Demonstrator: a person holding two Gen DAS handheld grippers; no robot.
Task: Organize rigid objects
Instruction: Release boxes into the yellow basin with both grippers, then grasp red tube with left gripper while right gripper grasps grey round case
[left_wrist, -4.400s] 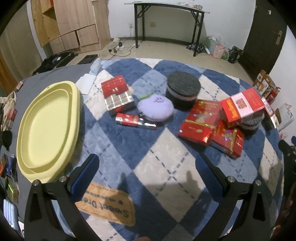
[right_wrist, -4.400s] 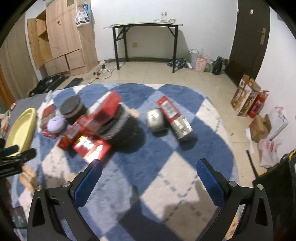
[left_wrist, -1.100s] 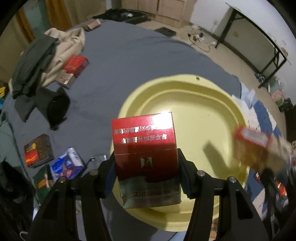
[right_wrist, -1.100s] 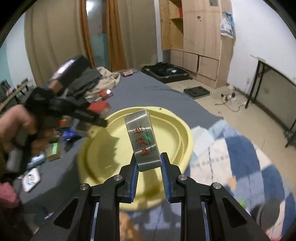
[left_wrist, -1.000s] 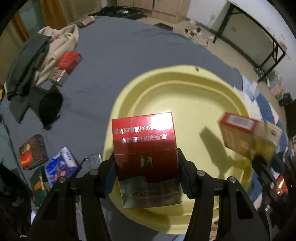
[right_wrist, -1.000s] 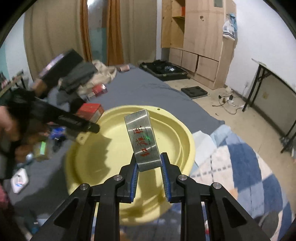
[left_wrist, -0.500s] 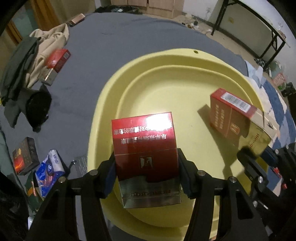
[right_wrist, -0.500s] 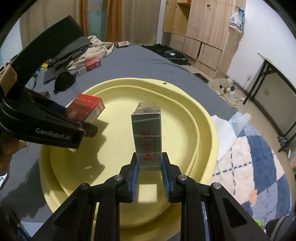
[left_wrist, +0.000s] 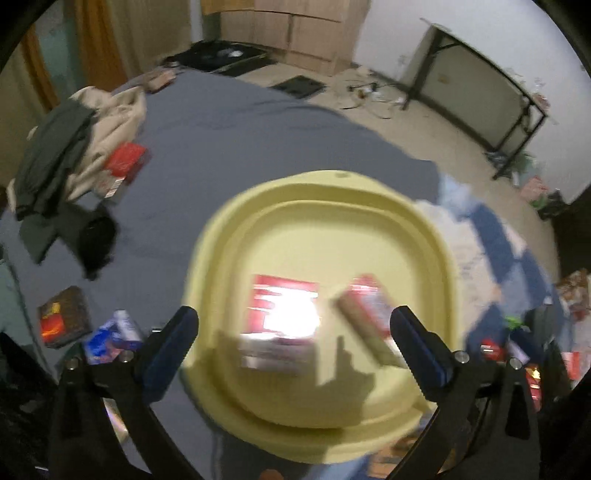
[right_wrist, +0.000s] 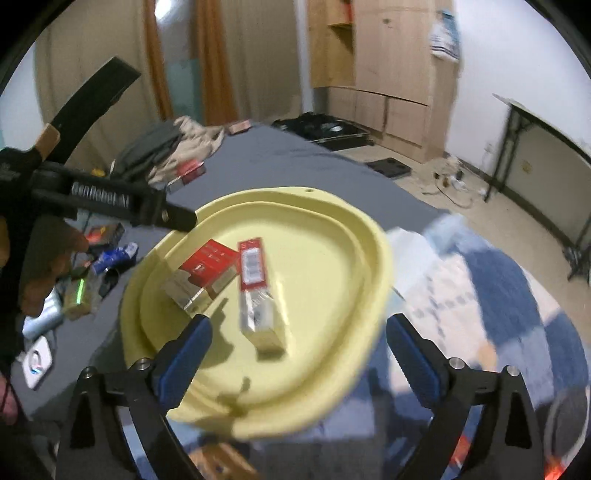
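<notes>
A yellow tray (left_wrist: 325, 184) (right_wrist: 369, 236) lies on the grey cloth. Two red boxes rest inside it: a flat red and silver box (left_wrist: 282, 325) (right_wrist: 201, 271) and a narrower red box with a gold end (left_wrist: 369, 317) (right_wrist: 258, 295) beside it. My left gripper (left_wrist: 295, 332) hangs above the tray with its jaws opening wide, and nothing is between the pads. My right gripper (right_wrist: 295, 347) is over the tray's near edge, its jaws also opening, with nothing in them. The left gripper's body (right_wrist: 110, 199) and a hand show at the left of the right wrist view.
Clothes (left_wrist: 62, 158) and a red box (left_wrist: 123, 166) lie on the grey cloth at the far left. Small packets (left_wrist: 110, 332) lie left of the tray. A blue and white checked rug (right_wrist: 498, 295) with more red boxes (left_wrist: 569, 291) is to the right. A cabinet and a black table stand behind.
Both grippers have let go of their boxes, which now lie in the tray. Both pairs of jaws went from shut to wide. The left gripper has risen; the right has pulled back.
</notes>
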